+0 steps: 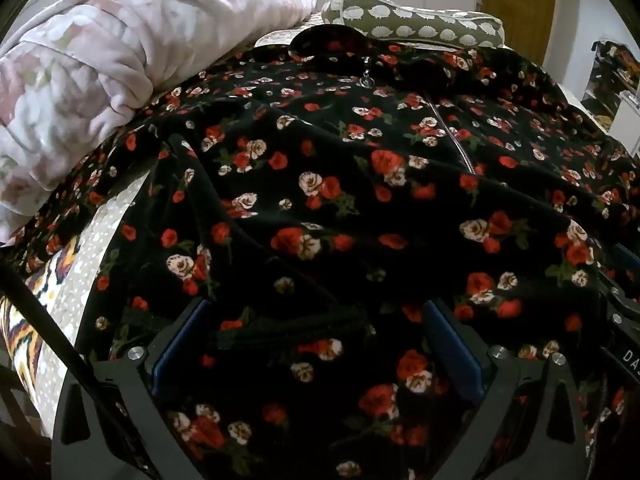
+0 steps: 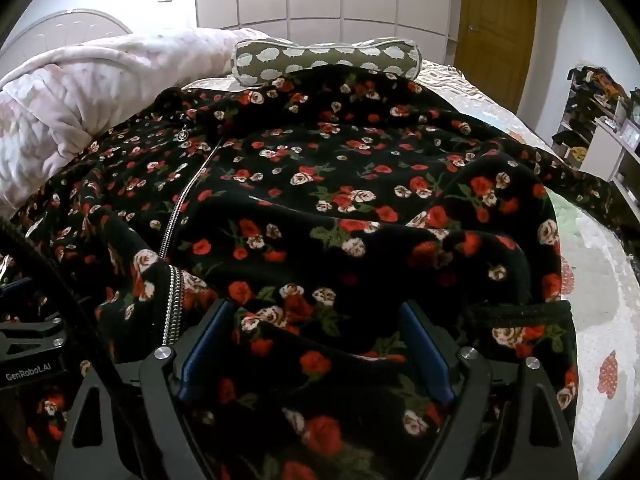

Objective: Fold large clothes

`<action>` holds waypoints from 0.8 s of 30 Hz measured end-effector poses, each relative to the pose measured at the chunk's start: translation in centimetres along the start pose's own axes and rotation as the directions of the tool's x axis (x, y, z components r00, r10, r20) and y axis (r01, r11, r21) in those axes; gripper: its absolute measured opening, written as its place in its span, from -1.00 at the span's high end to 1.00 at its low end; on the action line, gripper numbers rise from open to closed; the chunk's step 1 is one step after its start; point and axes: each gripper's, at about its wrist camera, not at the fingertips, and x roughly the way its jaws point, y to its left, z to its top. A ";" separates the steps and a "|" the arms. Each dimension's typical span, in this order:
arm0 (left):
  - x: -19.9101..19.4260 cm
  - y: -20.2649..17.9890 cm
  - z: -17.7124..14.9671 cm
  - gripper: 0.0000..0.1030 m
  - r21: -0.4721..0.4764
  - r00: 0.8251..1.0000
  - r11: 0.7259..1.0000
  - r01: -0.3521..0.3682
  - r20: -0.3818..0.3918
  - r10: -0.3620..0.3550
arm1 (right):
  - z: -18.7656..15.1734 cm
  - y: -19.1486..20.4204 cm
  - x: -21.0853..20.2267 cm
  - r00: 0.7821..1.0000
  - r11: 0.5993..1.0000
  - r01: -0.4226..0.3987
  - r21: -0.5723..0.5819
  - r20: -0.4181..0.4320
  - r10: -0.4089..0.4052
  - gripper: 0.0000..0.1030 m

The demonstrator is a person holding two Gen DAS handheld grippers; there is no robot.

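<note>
The black floral zip-up jacket (image 1: 320, 184) lies spread front-up on the bed (image 2: 600, 280), its collar toward the hedgehog-print pillow (image 2: 324, 58). The left tool (image 1: 316, 344) and right tool (image 2: 316, 344) hover wide open over its hem, gripping nothing, probably ready to pinch it.

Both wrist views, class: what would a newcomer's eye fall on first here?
First, the black fleece zip-up garment with red and cream roses, spread across the bed and filling both views. Behind its collar lies an olive cushion with white scalloped shapes, and on the left a rumpled pale pink blanket.
</note>
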 end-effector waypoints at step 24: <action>0.0 0.1 0.1 -1.00 0.002 1.000 1.000 0.000 0.002 0.000 | 0.0 0.1 -0.1 1.000 1.000 0.010 -0.005 0.005 -0.010 -0.71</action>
